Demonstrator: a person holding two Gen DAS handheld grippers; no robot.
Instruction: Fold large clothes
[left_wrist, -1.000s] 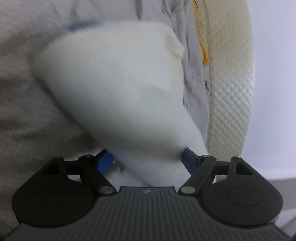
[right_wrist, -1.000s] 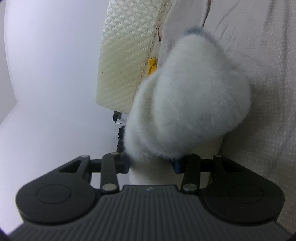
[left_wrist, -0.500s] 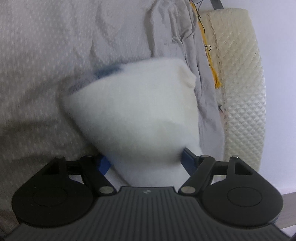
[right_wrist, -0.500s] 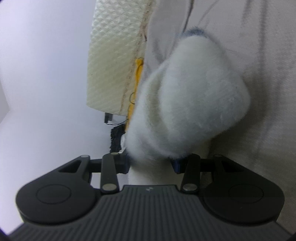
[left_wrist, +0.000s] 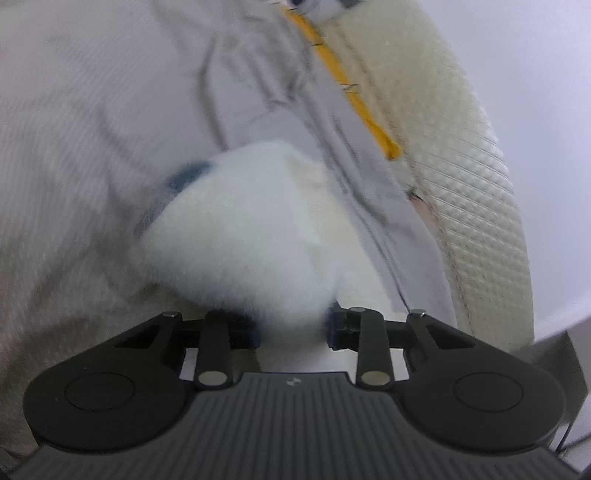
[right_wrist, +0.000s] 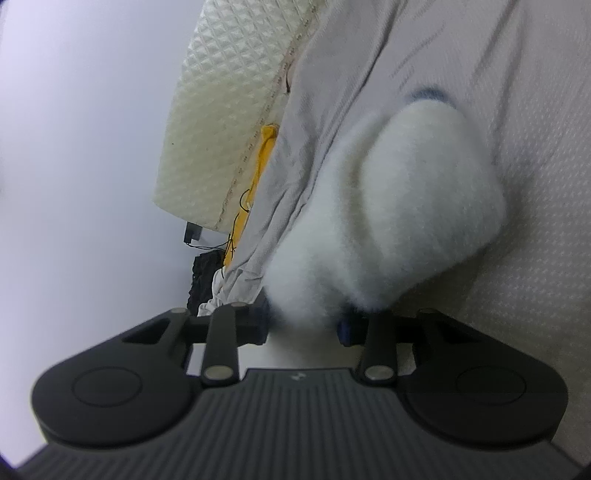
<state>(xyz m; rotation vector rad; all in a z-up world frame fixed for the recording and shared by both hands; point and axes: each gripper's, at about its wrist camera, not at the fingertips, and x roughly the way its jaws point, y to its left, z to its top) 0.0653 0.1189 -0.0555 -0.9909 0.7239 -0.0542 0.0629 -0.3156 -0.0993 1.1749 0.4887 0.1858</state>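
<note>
Left wrist view: left gripper jaws, just closing, pinch a white fleece garment above the grey bedsheet. Right gripper jaws, also just closing, clamp the same garment.

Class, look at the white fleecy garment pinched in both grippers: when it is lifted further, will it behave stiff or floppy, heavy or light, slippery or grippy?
Probably floppy: the white fleecy garment bulges in soft rounded folds beyond the left gripper and right gripper. Likely light for its bulk, given the fluffy pile. The fuzzy surface should resist slipping.
</note>
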